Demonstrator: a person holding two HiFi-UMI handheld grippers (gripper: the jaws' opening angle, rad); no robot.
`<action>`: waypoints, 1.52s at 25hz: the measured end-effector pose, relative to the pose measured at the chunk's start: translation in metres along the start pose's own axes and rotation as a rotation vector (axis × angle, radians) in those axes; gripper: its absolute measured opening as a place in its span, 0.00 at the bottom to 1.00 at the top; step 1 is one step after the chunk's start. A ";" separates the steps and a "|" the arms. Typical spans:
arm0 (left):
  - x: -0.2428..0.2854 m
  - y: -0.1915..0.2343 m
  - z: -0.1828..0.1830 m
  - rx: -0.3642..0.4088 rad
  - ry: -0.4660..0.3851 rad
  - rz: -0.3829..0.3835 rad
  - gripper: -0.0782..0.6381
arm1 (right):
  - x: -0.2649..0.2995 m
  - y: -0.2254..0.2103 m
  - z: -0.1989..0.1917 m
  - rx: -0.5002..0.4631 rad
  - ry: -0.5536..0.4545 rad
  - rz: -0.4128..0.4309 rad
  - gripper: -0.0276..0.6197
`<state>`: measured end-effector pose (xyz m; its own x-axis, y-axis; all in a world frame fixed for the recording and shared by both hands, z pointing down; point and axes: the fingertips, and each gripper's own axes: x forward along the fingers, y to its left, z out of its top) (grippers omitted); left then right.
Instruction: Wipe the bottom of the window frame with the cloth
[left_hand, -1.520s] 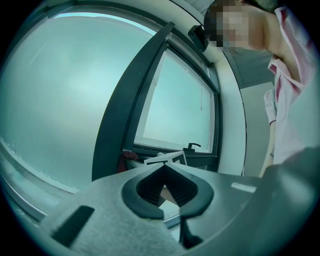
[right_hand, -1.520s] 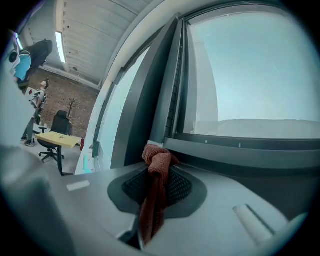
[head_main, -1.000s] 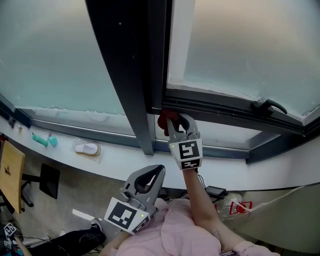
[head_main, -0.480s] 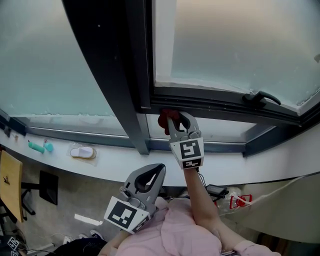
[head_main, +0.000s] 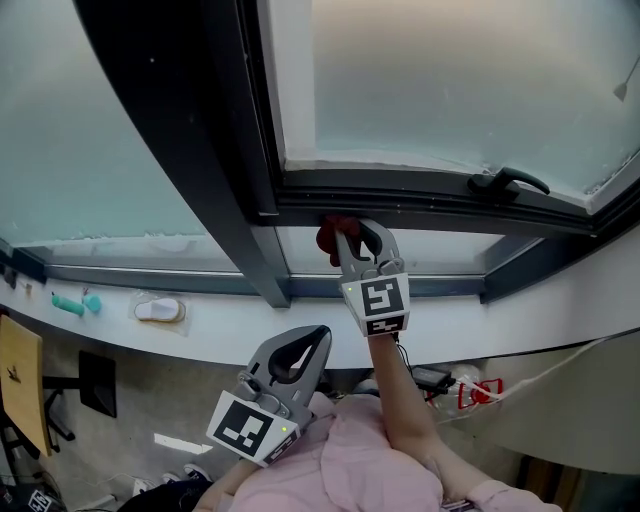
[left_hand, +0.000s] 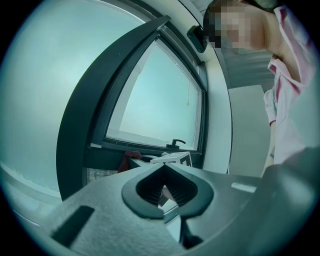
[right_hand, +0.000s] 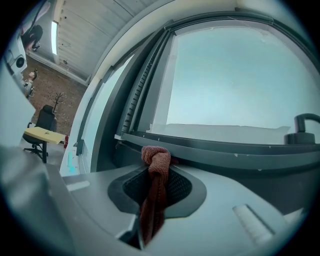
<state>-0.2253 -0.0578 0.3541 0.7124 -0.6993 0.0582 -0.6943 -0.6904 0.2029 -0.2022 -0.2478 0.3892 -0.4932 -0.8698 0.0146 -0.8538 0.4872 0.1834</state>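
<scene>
Two grippers are in view, and only one is at the window. The right gripper (head_main: 352, 236) is raised to the window frame (head_main: 400, 195), its jaws clamped on a red-brown cloth (right_hand: 152, 195). In the right gripper view the cloth is a narrow twisted strip whose long axis runs along the jaws' own line. It goes from deep in the hollow behind the tips up to the tips, where it ends in a knot-like bunch that sticks out just past them. That bunched end points straight ahead of the jaws, toward the dark bottom rail of the frame, and seems to touch the rail's lower edge. From the head view the bunch sits at the tip of the jaw on the left, tucked under the rail. The frame's black handle (head_main: 505, 182) lies well off to the right of the jaws, on the same rail.

The left gripper (head_main: 318, 336) hangs low, well below the sill (head_main: 240, 330) and close to the person's pink sleeve (head_main: 370, 460). Its tips are pressed together with nothing between them. Only the diamond-shaped gap behind the tips stays clear, and its jaws point up toward the frame and the other gripper.
</scene>
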 end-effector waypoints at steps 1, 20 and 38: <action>0.002 -0.002 -0.001 -0.001 0.003 0.001 0.11 | -0.002 -0.002 -0.001 0.003 0.002 0.000 0.13; 0.053 -0.042 -0.005 -0.008 0.005 0.021 0.11 | -0.025 -0.037 -0.013 0.001 0.009 0.069 0.13; 0.102 -0.084 -0.012 -0.005 0.015 -0.013 0.11 | -0.063 -0.102 -0.025 -0.012 0.009 0.034 0.13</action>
<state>-0.0927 -0.0689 0.3544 0.7231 -0.6872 0.0701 -0.6843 -0.6989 0.2082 -0.0803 -0.2445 0.3940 -0.5199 -0.8537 0.0302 -0.8347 0.5153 0.1942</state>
